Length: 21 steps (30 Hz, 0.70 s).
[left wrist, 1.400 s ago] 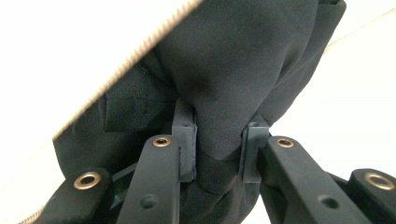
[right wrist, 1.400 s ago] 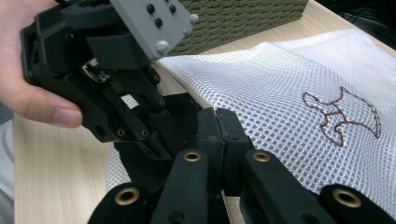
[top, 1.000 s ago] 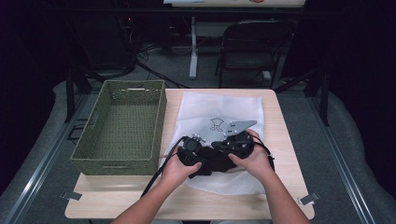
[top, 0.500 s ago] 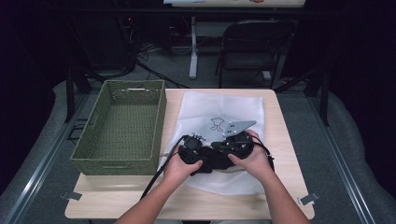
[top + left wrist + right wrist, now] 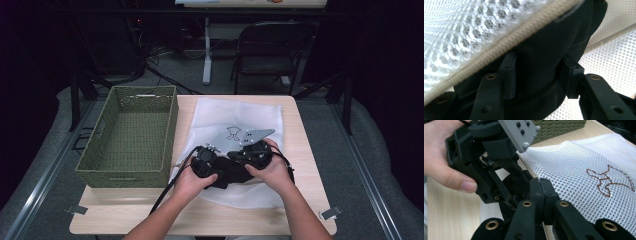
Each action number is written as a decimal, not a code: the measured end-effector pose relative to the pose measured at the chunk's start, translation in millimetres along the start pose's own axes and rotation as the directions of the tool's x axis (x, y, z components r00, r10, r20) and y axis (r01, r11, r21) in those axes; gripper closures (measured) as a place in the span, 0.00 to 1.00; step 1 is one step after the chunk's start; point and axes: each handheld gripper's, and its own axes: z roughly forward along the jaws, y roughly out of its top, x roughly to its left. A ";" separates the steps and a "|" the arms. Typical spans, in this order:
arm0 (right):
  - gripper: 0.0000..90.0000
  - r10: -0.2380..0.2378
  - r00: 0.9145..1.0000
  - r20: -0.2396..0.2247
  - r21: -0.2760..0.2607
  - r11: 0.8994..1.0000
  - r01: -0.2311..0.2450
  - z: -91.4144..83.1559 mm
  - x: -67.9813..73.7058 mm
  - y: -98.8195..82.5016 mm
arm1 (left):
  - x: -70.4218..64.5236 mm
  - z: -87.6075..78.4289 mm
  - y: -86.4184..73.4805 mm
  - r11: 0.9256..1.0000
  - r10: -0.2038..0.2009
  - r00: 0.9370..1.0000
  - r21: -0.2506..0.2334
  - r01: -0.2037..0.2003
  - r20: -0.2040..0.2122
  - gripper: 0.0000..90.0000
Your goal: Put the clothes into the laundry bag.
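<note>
A white mesh bag [image 5: 235,115] with a brown stitched figure lies flat on the table. At its near edge both hands hold their grippers close together. My left gripper [image 5: 224,171] has a dark cloth [image 5: 539,50] between its pads. Its jaws have just been opening, and the cloth still bulges around the pads [image 5: 507,75]. The bag's beige-trimmed edge [image 5: 499,52] hangs lifted over that cloth. My right gripper [image 5: 540,182] is shut, its tips pinched on the mesh bag [image 5: 579,165] at its edge. The left gripper [image 5: 486,157] shows just beyond it.
A green woven basket [image 5: 130,130] stands empty on the left half of the wooden table [image 5: 200,220], touching the bag's left side. A folding chair [image 5: 270,45] and cables sit on the floor beyond the far edge.
</note>
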 end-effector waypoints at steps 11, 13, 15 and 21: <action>1.00 0.009 1.000 0.000 -0.004 1.000 -0.009 -0.7 -1.6 -1.2 | -4.8 -20.3 -10.2 0.998 0.038 0.999 -0.043 -0.038 0.013 0.51; 1.00 0.010 1.000 -0.001 -0.005 1.000 -0.010 -0.6 -1.7 -1.3 | -5.3 -23.9 -12.4 0.998 0.037 0.999 -0.046 -0.036 0.010 0.51; 1.00 0.010 1.000 -0.001 -0.005 1.000 -0.010 -0.6 -1.7 -1.3 | -5.4 -27.9 -14.6 0.998 0.040 0.999 -0.052 -0.040 0.011 0.51; 1.00 0.010 1.000 0.000 -0.005 1.000 -0.010 -0.8 -1.6 -1.2 | -4.7 -35.2 -20.8 0.998 0.042 0.999 -0.047 -0.041 0.009 0.50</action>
